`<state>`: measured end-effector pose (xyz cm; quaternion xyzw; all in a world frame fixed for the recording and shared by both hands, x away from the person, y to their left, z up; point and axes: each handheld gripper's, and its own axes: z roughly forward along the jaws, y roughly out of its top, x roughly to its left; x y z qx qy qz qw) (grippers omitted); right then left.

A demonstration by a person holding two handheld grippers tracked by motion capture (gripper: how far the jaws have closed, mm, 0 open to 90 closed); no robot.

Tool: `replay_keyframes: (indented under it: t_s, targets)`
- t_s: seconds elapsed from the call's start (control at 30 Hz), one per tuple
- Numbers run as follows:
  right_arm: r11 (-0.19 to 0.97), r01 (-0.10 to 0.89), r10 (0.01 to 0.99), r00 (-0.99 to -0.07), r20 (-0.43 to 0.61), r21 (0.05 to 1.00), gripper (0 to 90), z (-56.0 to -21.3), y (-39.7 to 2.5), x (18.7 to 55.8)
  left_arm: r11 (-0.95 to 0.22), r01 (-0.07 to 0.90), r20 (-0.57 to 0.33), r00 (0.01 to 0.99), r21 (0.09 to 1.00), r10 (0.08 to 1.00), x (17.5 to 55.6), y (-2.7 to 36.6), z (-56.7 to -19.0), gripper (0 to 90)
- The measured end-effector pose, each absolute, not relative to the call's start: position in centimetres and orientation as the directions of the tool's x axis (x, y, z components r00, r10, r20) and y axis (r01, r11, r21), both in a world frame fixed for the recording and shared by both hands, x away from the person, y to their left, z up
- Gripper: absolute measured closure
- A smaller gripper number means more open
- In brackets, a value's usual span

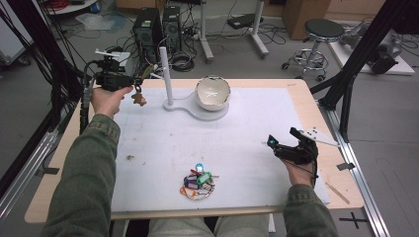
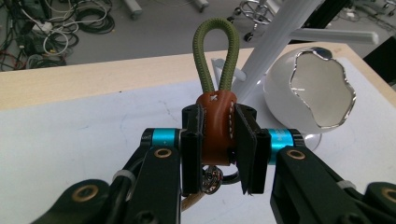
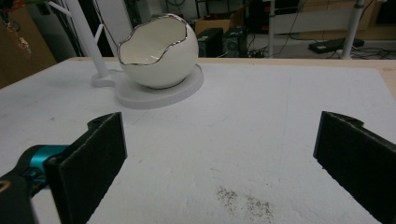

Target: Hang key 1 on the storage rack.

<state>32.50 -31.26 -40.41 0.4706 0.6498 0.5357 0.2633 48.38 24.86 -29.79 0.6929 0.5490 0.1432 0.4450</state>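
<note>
table (image 1: 316,98): wooden top, white mat covers most of it, light rim bare at the edges.
white mat (image 1: 237,138): bare in the middle; small dark speck patch near the left edge, another in front of the right gripper in the right gripper view.
white stand (image 1: 166,74): upright pole with side pegs on a flat base, near the far edge, left of centre.
egg-shaped bowl (image 1: 213,94): white, jagged silver rim, sits on the round end of the stand's base, just right of the pole; mouth tilted up toward the person.
left gripper (image 1: 129,81): held up above the far left corner of the table, just left of the stand's pole; clenched on the keychain's brown leather tab.
right gripper (image 1: 274,144): low over the mat near the right edge, pointed toward the centre; released, jaws wide apart, nothing between them.
pile of keychains (image 1: 198,183): mixed colours, rings and tags, on the mat near the near edge, about centre; well apart from both grippers.
keychain (image 2: 215,126): brown leather tab pinched between the left gripper's pads, olive cord loop standing up above them, metal ring and small charm hanging below; off the table, near the stand's pegs.
</note>
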Motion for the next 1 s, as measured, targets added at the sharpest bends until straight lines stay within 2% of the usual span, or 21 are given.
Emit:
replay_keyframes:
  t_s: [0.4,1.0]
  targets:
    - [-0.015,0.332,0.894,-0.418,0.161,0.943,1.7,-40.5,-31.4,32.5,-0.074,0.642,-0.238,0.386,0.763,0.892,48.5,24.2,-30.4,73.2]
    - [-0.013,0.334,0.894,-0.418,0.16,0.942,1.7,-40.5,-31.4,32.5,-0.117,0.654,-0.22,0.409,0.747,0.885,49.1,22.2,-31.6,72.7]
